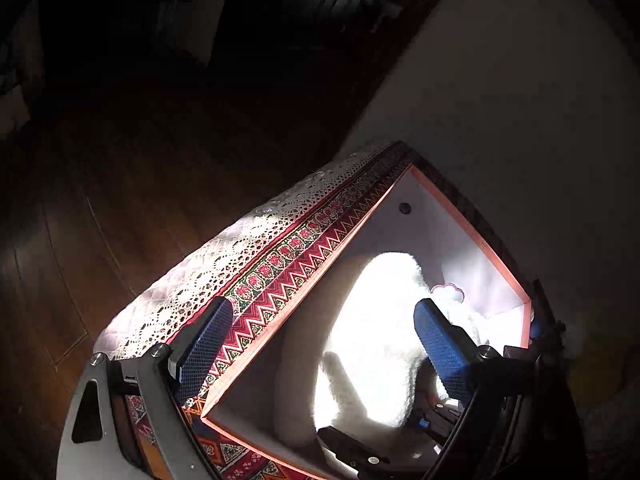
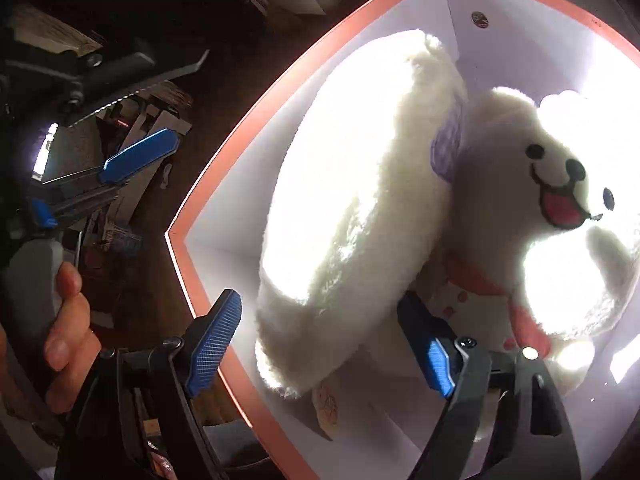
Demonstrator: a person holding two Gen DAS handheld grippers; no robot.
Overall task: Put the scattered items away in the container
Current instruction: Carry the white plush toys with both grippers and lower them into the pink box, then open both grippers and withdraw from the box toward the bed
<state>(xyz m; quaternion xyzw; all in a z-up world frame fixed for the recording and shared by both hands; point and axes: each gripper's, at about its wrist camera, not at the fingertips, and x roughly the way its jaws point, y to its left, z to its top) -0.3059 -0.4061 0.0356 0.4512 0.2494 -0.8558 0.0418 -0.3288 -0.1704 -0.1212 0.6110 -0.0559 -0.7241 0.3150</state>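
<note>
Container: an open box (image 2: 224,184) with a pink rim and white inner walls is seen from above in both wrist views; it stands on a patterned red cloth (image 1: 280,280) with a white lace edge.
Plush toy: a white plush dog (image 2: 360,208) with a stitched smile, a pink tongue and an orange neckerchief is lying inside the box, strongly lit and partly washed out by glare; its head is turned toward the far right wall.
Right gripper: the right gripper (image 2: 320,340) is pointed down into the box with its blue-padded jaws held apart; the toy's white body is seen between and just beyond the fingertips, and no pad is seen pressing on it.
Left gripper: the left gripper (image 1: 324,344) is held with its jaws spread wide, straddling the near wall of the box, one finger outside over the cloth and the other inside beside the plush; nothing is clamped.
Hand: a person's hand (image 2: 68,320) is seen at the left edge of the right wrist view, wrapped around a grey gripper handle.
Surroundings: a dark wooden floor (image 1: 120,180) is visible beyond the cloth.
</note>
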